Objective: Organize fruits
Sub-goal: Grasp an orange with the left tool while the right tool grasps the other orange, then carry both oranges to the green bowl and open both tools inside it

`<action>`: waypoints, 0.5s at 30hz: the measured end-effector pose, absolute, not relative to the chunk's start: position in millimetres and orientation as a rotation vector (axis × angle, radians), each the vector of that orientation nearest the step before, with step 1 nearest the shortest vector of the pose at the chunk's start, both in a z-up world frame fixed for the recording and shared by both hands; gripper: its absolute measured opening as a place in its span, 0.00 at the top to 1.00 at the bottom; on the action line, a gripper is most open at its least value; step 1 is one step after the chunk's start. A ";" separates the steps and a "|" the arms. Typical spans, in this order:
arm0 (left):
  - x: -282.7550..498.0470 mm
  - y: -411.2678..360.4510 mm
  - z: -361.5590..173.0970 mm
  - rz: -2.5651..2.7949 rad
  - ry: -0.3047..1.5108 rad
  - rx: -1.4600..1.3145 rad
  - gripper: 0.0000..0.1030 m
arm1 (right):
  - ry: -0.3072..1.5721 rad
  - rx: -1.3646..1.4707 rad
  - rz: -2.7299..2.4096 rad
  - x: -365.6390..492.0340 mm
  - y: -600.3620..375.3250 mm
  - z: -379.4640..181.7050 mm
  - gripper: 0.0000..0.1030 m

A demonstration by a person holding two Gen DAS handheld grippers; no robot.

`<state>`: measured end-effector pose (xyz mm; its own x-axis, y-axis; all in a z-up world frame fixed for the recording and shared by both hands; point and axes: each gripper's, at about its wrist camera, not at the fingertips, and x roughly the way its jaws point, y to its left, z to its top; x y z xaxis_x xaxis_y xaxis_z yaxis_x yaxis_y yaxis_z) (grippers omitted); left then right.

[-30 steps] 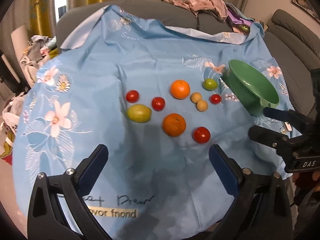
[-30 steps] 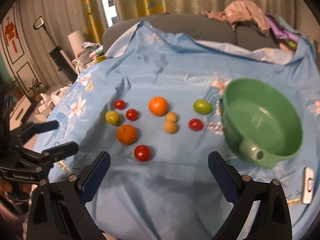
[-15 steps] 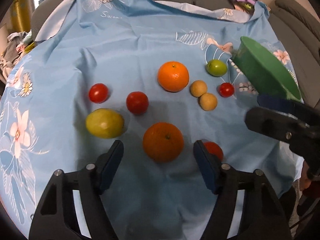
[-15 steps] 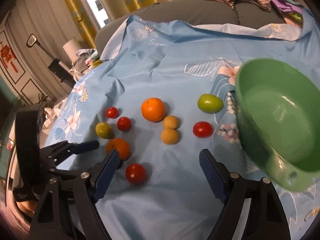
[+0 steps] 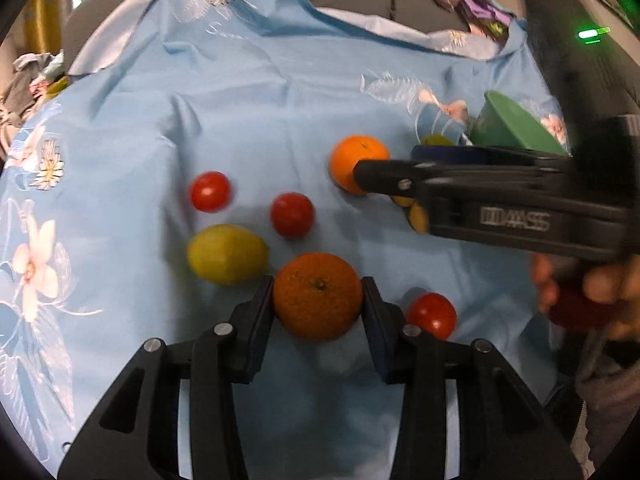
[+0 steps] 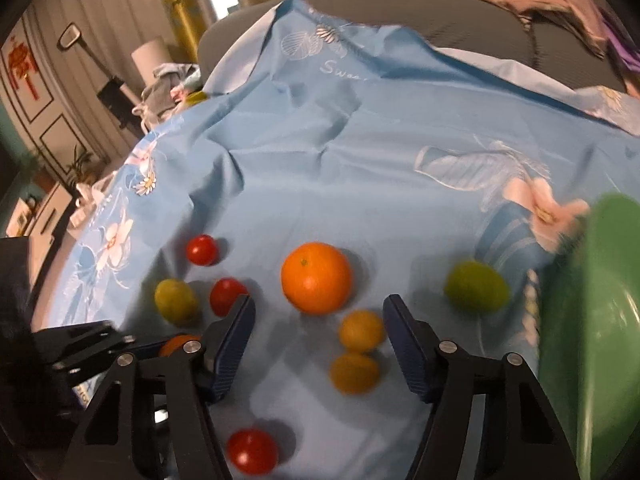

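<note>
Left tool (image 5: 318, 296): clamped on near orange (image 5: 318, 296); right tool (image 6: 318, 322) open.
Risk: round orange slipping, striking tomato (image 5: 432, 315) at 3 o'clock.

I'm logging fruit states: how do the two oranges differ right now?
The darker round orange sits between the fingers of the left tool, which touch both its sides; the brighter round orange lies free on the blue floral cloth, ahead of the open right tool. The darker one lies nearer the person. Both rest on the cloth.
</note>
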<state>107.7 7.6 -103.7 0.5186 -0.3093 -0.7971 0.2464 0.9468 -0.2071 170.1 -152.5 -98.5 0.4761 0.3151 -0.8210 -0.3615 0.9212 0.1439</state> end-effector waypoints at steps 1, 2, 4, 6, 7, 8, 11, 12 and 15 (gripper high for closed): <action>106.5 10.3 -102.1 -0.331 0.966 -0.077 0.60 | 0.996 -0.064 0.413 173.5 -149.6 -100.1 0.33; 104.6 16.2 -99.6 -0.327 0.961 -0.090 0.60 | 1.001 -0.075 0.416 177.9 -146.7 -101.7 0.35; 102.6 21.7 -97.3 -0.320 0.962 -0.096 0.60 | 1.023 -0.100 0.421 185.9 -139.8 -107.0 0.42; 100.5 27.2 -96.5 -0.303 0.953 -0.105 0.60 | 1.047 -0.132 0.408 191.7 -134.9 -113.1 0.47; 100.2 27.9 -96.0 -0.300 0.955 -0.109 0.60 | 1.059 -0.147 0.401 194.6 -132.9 -116.2 0.51; 99.5 28.9 -95.6 -0.300 0.956 -0.115 0.60 | 1.071 -0.155 0.400 196.4 -131.7 -119.4 0.54; 97.0 30.9 -93.3 -0.292 0.952 -0.117 0.60 | 1.063 -0.151 0.398 195.7 -133.2 -118.9 0.55; 96.1 32.8 -92.1 -0.293 0.950 -0.119 0.60 | 1.058 -0.139 0.399 193.9 -134.2 -116.9 0.55; 92.5 31.8 -86.5 -0.301 0.941 -0.113 0.60 | 1.021 -0.088 0.417 181.8 -139.5 -102.8 0.55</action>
